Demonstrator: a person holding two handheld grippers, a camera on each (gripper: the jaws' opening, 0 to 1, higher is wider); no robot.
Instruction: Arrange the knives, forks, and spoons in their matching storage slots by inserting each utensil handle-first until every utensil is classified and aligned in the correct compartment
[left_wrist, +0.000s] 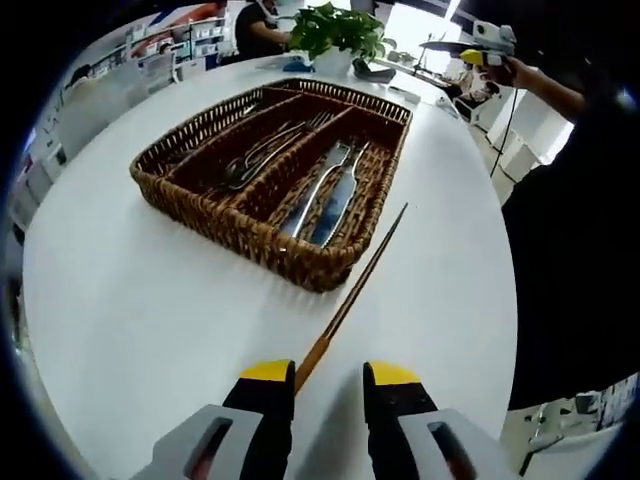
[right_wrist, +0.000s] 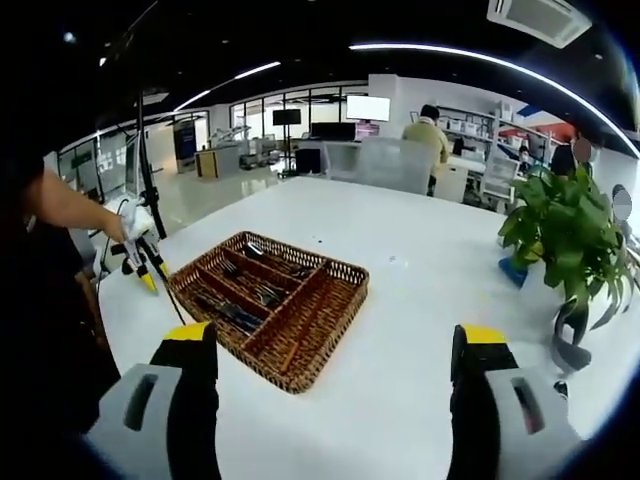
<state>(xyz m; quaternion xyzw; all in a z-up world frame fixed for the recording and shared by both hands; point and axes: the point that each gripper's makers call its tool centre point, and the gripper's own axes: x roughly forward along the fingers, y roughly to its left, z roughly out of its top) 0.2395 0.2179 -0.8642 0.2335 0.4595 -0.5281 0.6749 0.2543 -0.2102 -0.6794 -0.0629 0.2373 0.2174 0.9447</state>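
Observation:
A brown wicker cutlery basket (left_wrist: 250, 235) with long compartments stands on the white table (left_wrist: 150, 330). Its right compartment holds knives (left_wrist: 330, 195), and forks (left_wrist: 265, 150) lie in the one beside it. A thin wooden stick (left_wrist: 355, 290) runs from the basket's right corner down to my left gripper (left_wrist: 330, 375). That gripper's jaws stand apart, the stick's end by the inner edge of the left finger. My right gripper (right_wrist: 335, 345) is wide open and high above the table, the basket (right_wrist: 345, 285) ahead of it. It also appears hand-held far off as the right gripper (left_wrist: 490, 45).
A potted green plant (right_wrist: 565, 230) stands on the table's right side; it is behind the basket as the plant (left_wrist: 335, 30). A person's dark sleeve fills the right edge of the left gripper view. Desks, screens and a seated person (right_wrist: 430, 135) are in the background.

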